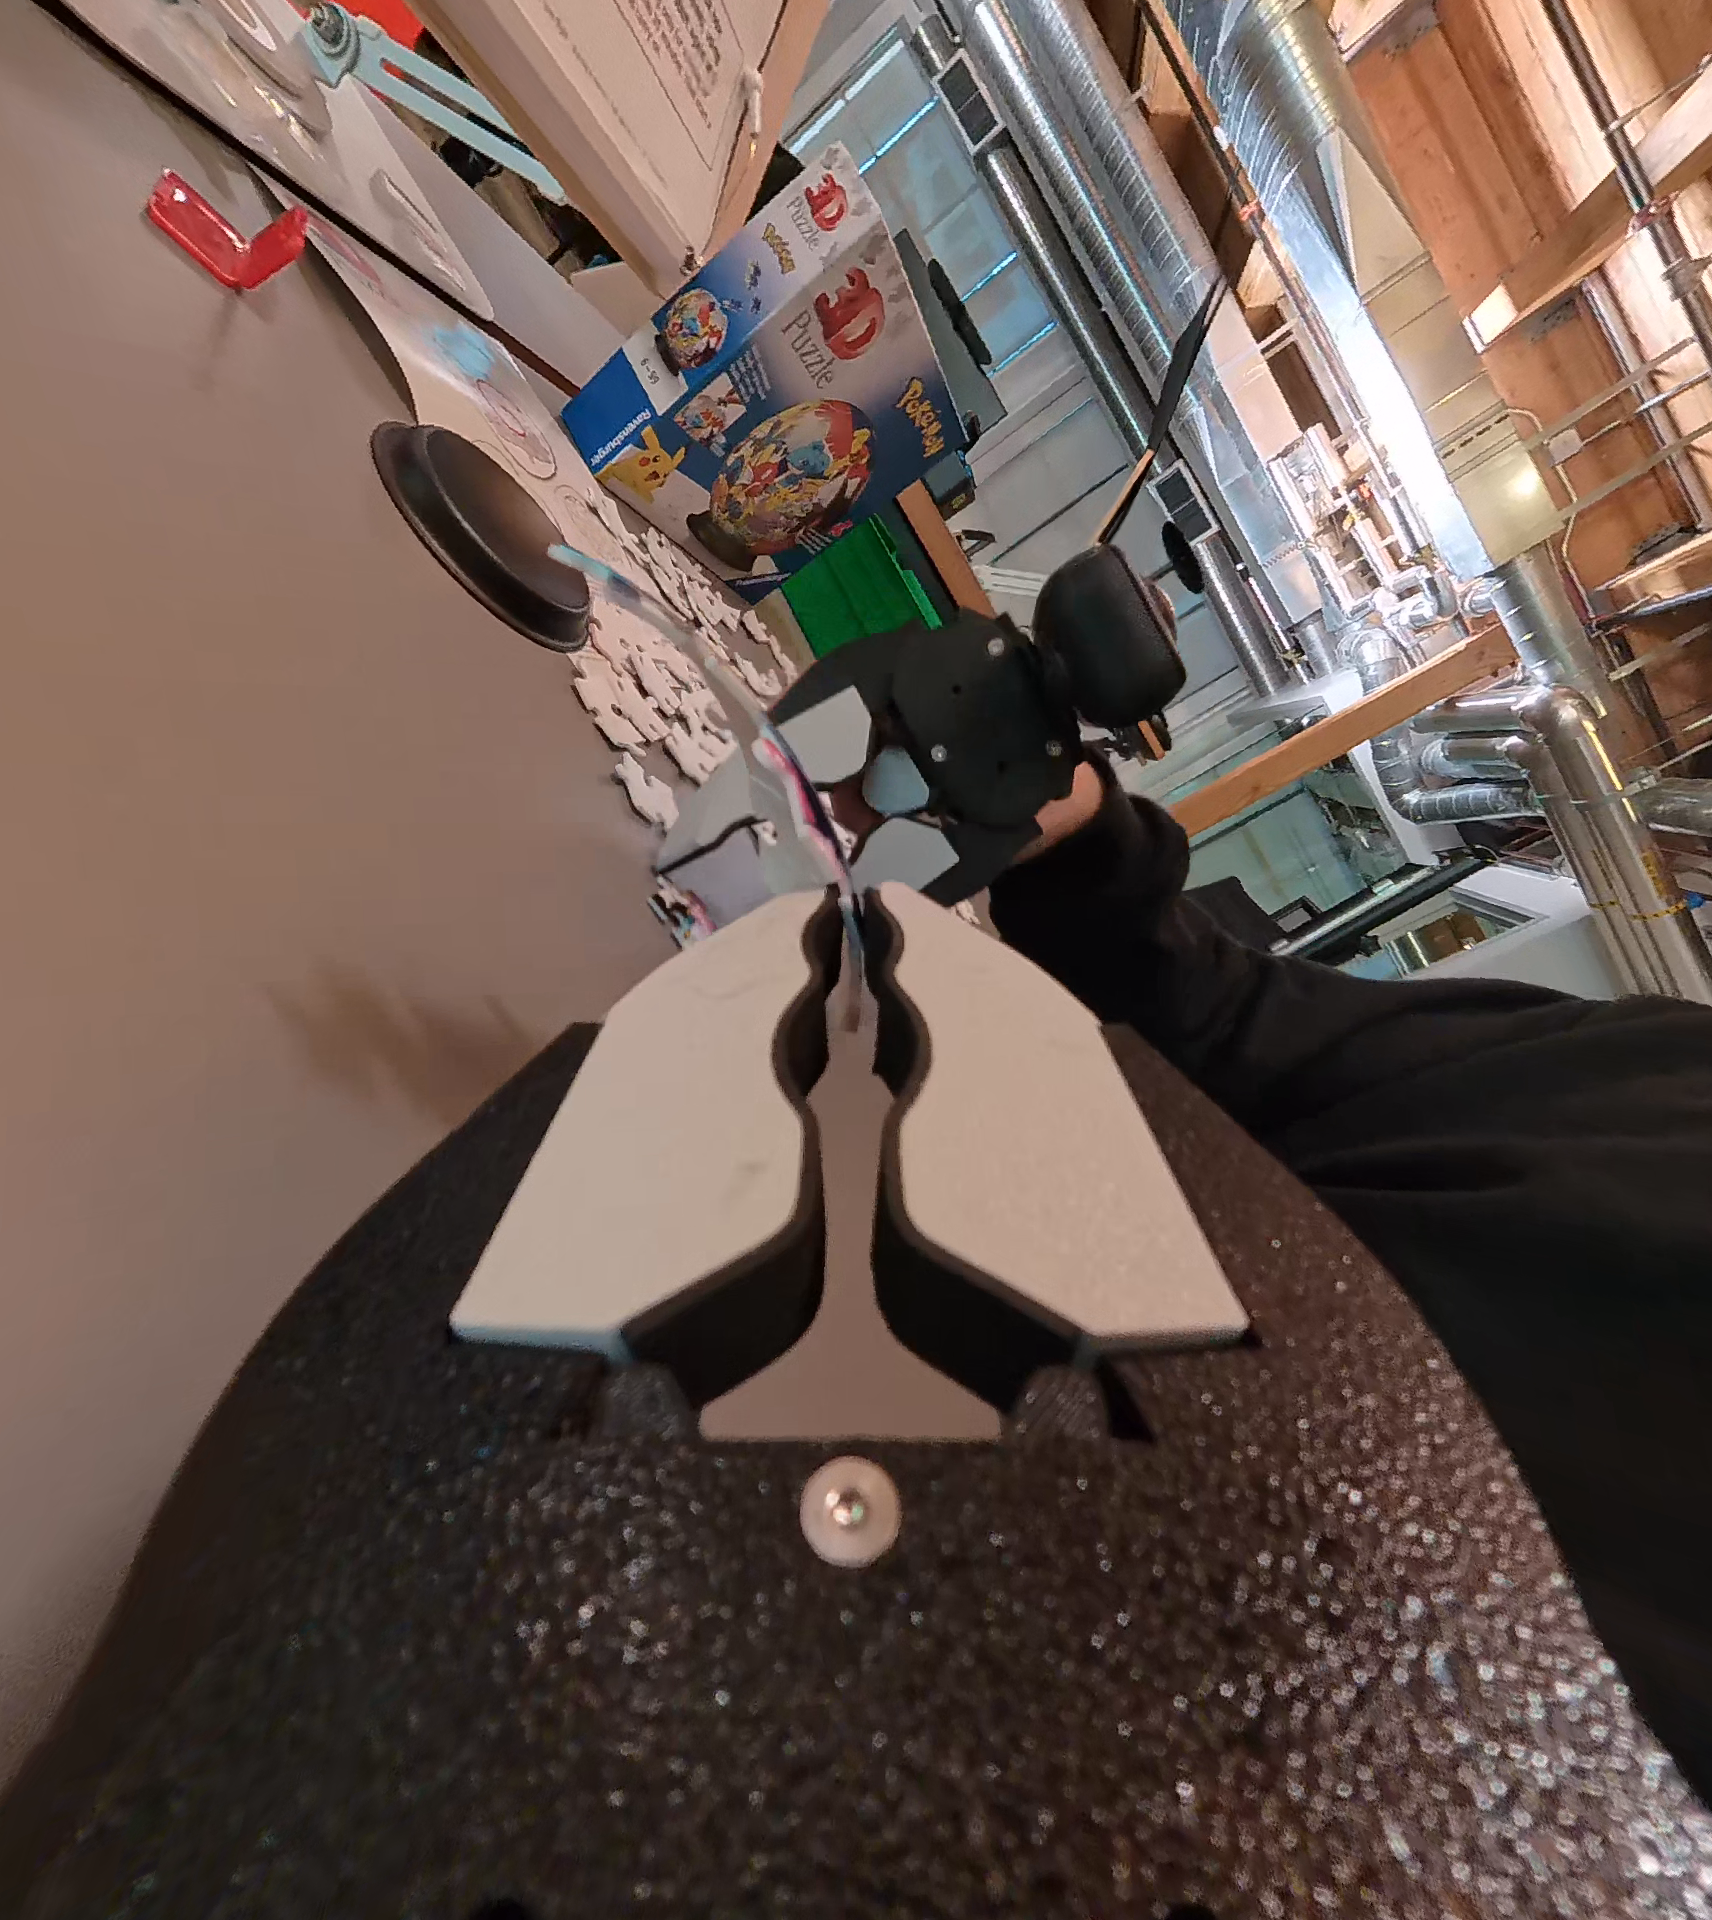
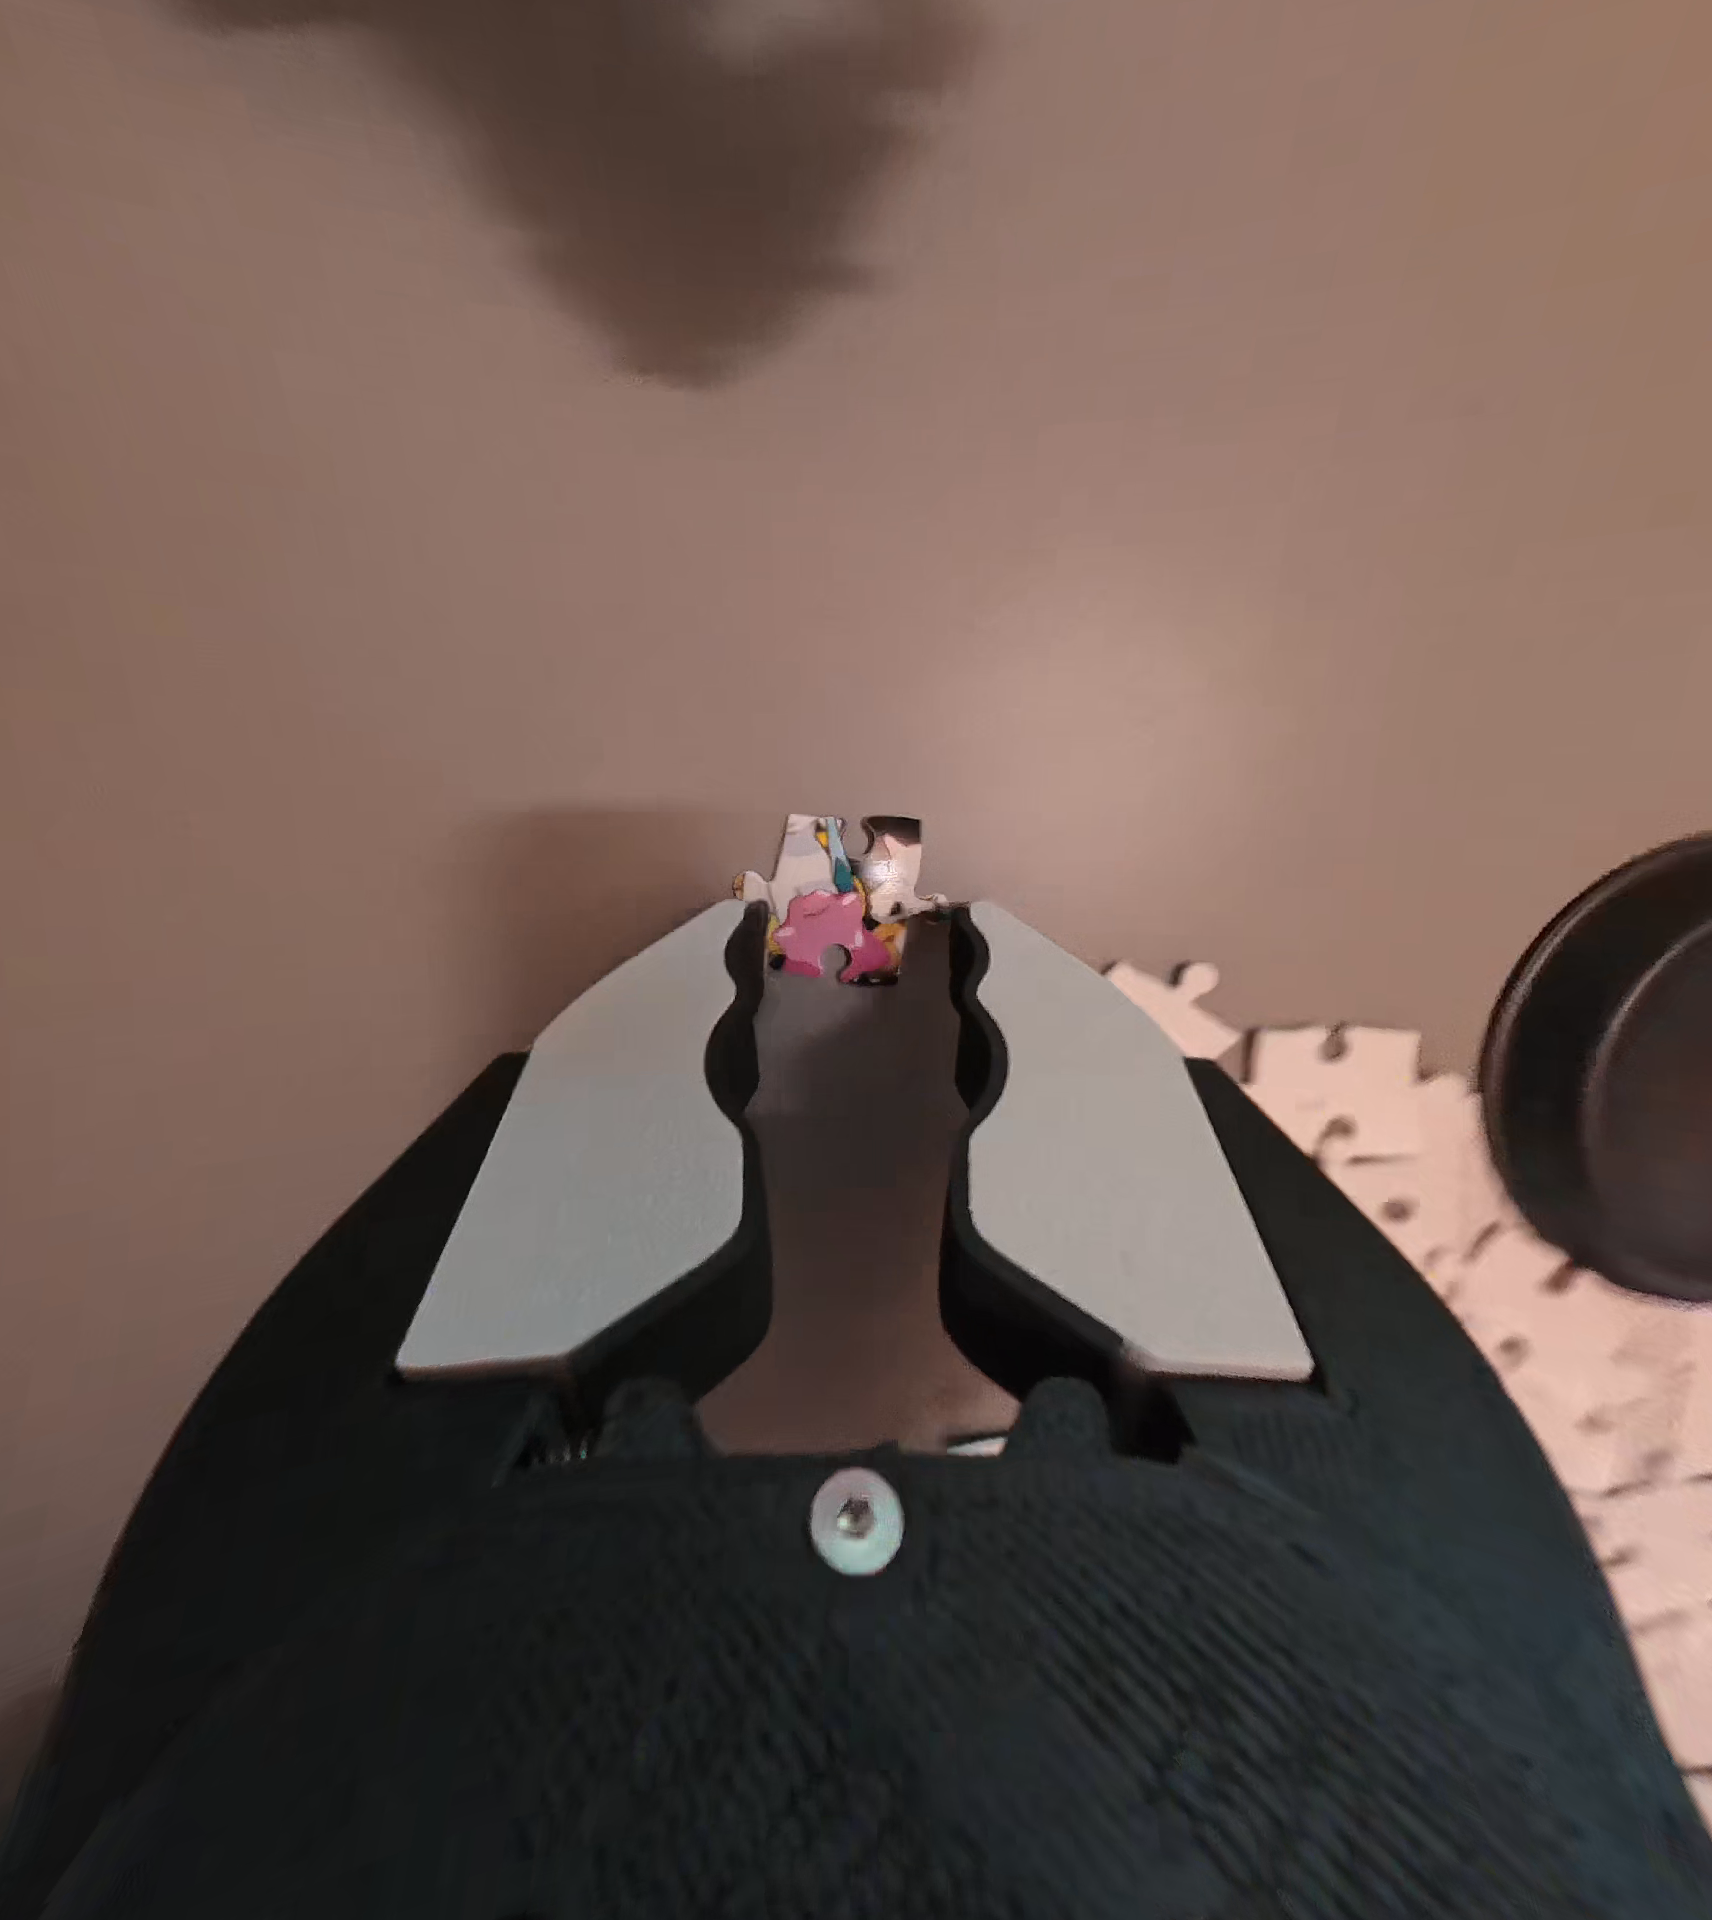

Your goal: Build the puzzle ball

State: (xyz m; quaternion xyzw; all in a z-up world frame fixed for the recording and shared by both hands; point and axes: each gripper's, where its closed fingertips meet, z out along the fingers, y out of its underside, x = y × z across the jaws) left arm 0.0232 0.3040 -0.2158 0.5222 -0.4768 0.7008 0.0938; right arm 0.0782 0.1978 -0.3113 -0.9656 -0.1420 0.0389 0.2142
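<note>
where the left gripper (image 1: 857, 914) narrows to its tips, it pinches the end of a thin curved strip of joined puzzle pieces (image 1: 727, 686), seen edge-on: glossy printed face, arc rising away from the tips toward the table (image 1: 156, 831). fingers are flat grey plates with wavy black inner edges; body is rough speckled black plastic.

right gripper (image 2: 852, 914) grips a small printed piece cluster (image 2: 847, 904) (pink, white, yellow, knob-and-socket outline) between its tips; jaws sit moderately apart, spanning the cluster's width. cannot tell whether the cluster clears the table. in the left view that gripper sits close beside the strip's arc, held by a hand in a black sleeve (image 1: 1351, 1091).

table is smooth matte tan. loose white pieces (image 2: 1454, 1247), blank side up, are heaped at right under a round black dish-shaped stand (image 2: 1662, 1060). blue puzzle box (image 1: 779, 416) stands beyond the heap, a red plastic bracket (image 1: 228, 229) farther along. the surface ahead of the right gripper is bare apart from shadow; clutter is confined to the right edge.
</note>
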